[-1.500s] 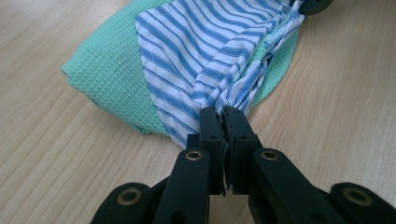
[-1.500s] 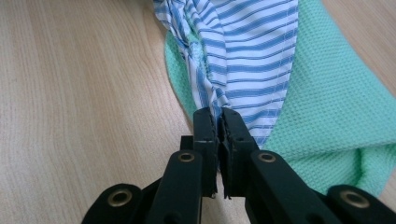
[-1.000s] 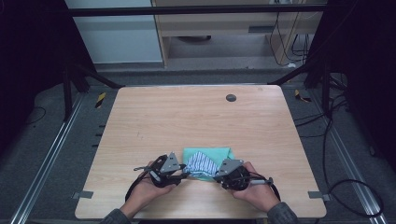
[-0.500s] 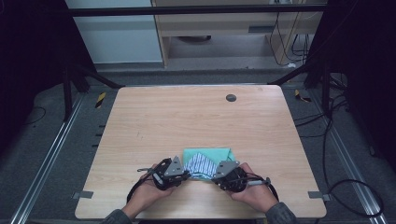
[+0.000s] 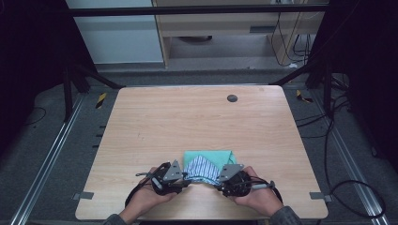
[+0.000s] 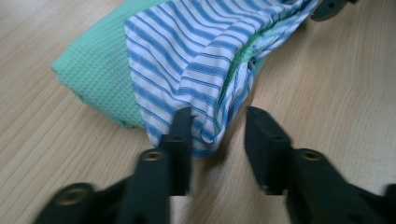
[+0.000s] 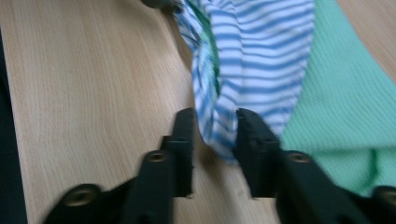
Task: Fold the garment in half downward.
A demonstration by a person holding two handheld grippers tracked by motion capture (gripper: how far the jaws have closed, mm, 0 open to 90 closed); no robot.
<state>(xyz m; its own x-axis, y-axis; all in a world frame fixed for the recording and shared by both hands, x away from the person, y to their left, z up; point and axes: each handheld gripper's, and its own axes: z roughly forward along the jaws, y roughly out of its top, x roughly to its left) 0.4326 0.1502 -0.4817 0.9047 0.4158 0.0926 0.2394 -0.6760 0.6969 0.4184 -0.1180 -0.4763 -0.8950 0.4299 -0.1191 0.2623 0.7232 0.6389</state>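
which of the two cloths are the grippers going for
The blue-and-white striped cloth, lying on top: its edge sits between each gripper's open jaws. The green waffle-textured cloth lies folded beneath it, outside the jaws.

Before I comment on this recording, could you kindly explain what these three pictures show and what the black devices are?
A person sits at a wooden table, holding a hand-operated two-jaw gripper in each hand: the left gripper and the right gripper. The high view looks down from above. The other two pictures come from cameras riding on the grippers, looking along their black jaws. On the table lies a folded green cloth with a blue-and-white striped cloth on top. Each gripper's jaws stand apart around a corner of the striped cloth, left and right; neither looks clamped.
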